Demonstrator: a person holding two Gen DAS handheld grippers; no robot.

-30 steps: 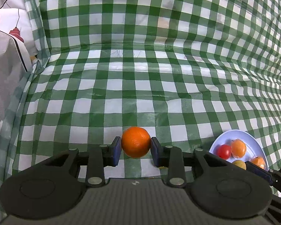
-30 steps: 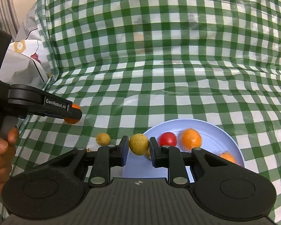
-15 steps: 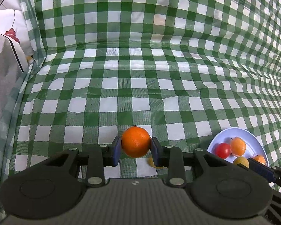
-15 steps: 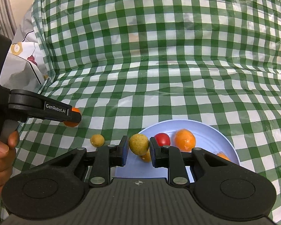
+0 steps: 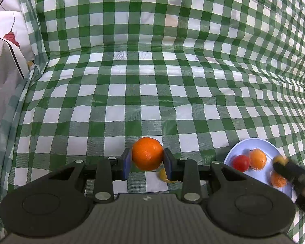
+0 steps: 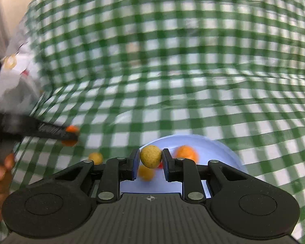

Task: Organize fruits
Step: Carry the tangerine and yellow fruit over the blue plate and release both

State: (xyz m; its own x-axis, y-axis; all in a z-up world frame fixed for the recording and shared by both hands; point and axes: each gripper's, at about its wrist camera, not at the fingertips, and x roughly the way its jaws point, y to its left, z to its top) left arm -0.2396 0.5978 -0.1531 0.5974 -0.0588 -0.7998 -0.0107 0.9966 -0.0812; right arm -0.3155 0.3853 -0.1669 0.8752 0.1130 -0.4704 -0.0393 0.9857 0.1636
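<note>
Nearest the lens, an orange [image 5: 147,156] is pinched between the jaws of the left gripper [image 5: 147,161], and it's carried off the cloth rather than resting on it. A small yellow fruit [image 5: 165,175] is seen just below it on the tabletop, half hidden. Over on the right gripper [image 6: 151,159], a yellow-green ball fruit [image 6: 150,156] is clamped tight between the jaws, held above the near rim of the blue plate [image 6: 223,152]. An orange fruit [image 6: 186,153] and a bit of something red are already parked on that plate, plus another yellowish one under the jaws.

What could go sideways: the right view is badly smeared, so that hand looks to be in motion, and a round fruit let go while swinging would probably roll off the shallow plate. The plate is getting crowded too, so a drop could knock the others out. The loose fruit on the cloth could get bumped by the left jaws if they're lowered carelessly.

Further back, green-and-white check cloth [image 5: 152,93] is draped over the tabletop and up the wall behind. White printed fabric [image 5: 8,40] is seen off the left edge.
</note>
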